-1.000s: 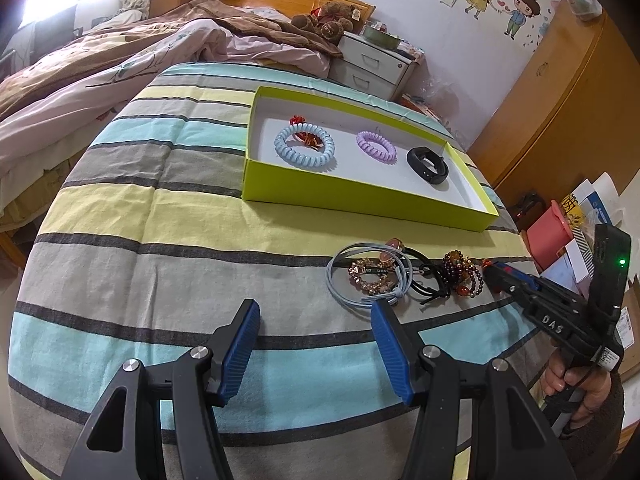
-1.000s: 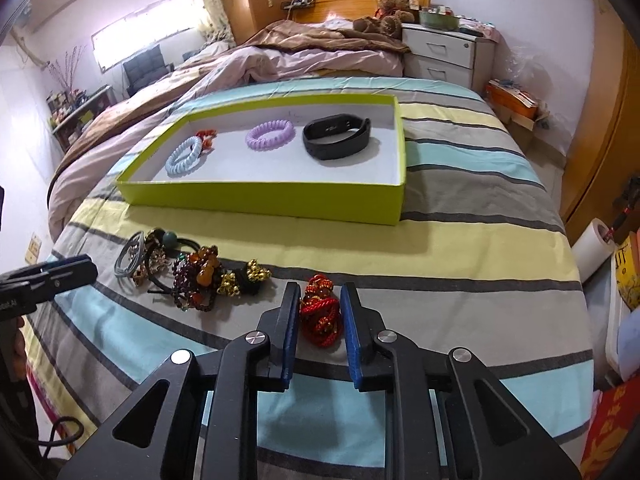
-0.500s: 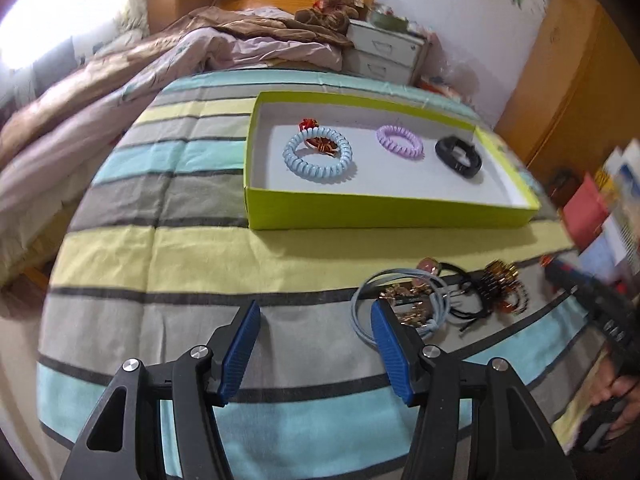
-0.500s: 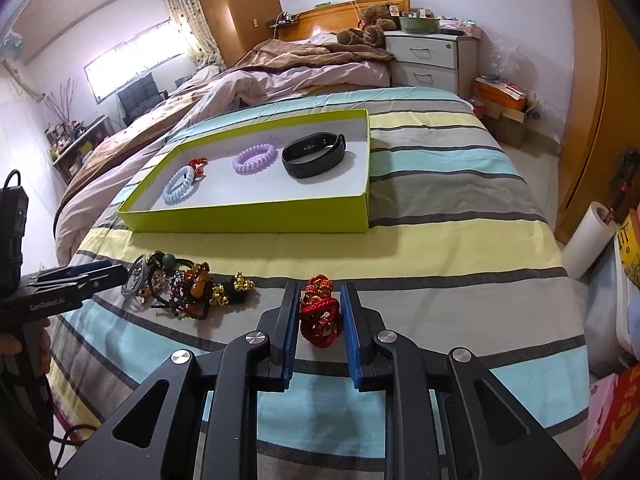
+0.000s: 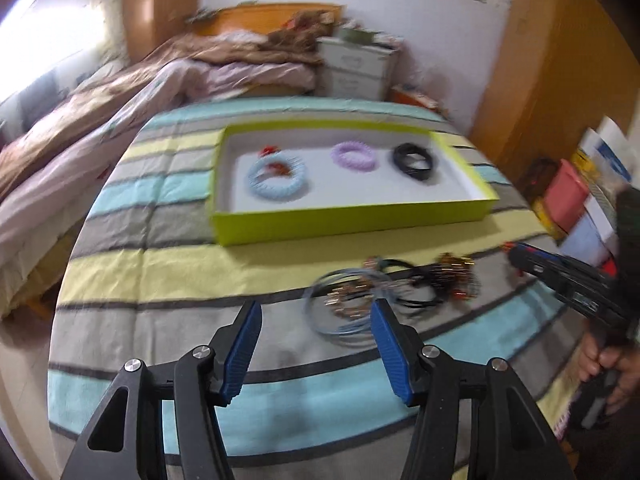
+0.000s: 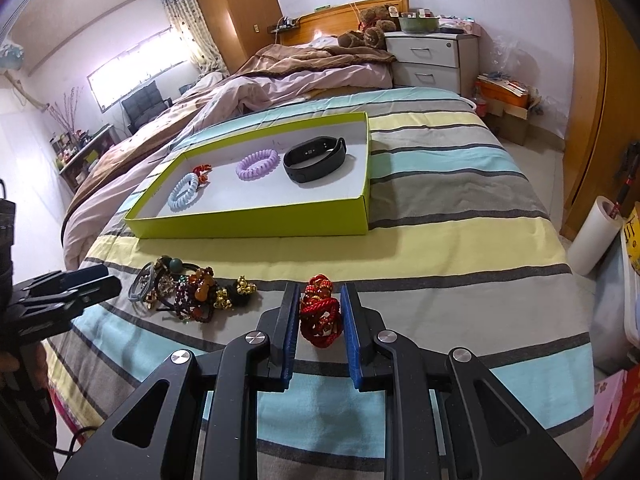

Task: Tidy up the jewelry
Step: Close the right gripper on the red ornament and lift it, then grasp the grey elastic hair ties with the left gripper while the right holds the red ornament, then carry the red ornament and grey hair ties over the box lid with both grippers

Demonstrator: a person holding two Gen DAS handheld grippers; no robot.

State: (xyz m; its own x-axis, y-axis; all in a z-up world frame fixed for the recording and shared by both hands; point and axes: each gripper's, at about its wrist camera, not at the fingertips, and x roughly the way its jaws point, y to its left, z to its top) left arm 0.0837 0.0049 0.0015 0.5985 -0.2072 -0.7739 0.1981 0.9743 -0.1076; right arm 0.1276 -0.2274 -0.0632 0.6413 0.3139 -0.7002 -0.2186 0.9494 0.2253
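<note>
Right wrist view shows the right hand-held gripper [image 6: 320, 316] clenched on a red knotted bracelet [image 6: 320, 312], its blue pads pressing the cord from both sides a little above the striped bed cover [image 6: 440, 248]. Ahead lies the green tray [image 6: 248, 222], already holding a blue coil band [image 6: 183, 196], a small red piece [image 6: 202, 171] touching it, a purple coil band [image 6: 257, 164] and a black wristband [image 6: 314, 158]. A pile of loose bracelets and hair ties [image 6: 188, 290] sits on the cover between the tray and the person.

Left wrist view, blurred, shows the left hand-held gripper [image 5: 316, 344] released, nothing between its wide-set jaws, hanging just short of the pile [image 5: 392, 292], with a grey hoop [image 5: 344, 312] nearest its right pad.

Judging from this, the step in hand is carrying the red bracelet to the tray. The next move calls for a lift over the near wall and a release on the bare white floor, probably the patch between the coil bands and the near wall or beside the wristband, without nudging what lies there. The left hand-held gripper then looks placed to pick one piece from the tangle, which may drag its neighbours along.
</note>
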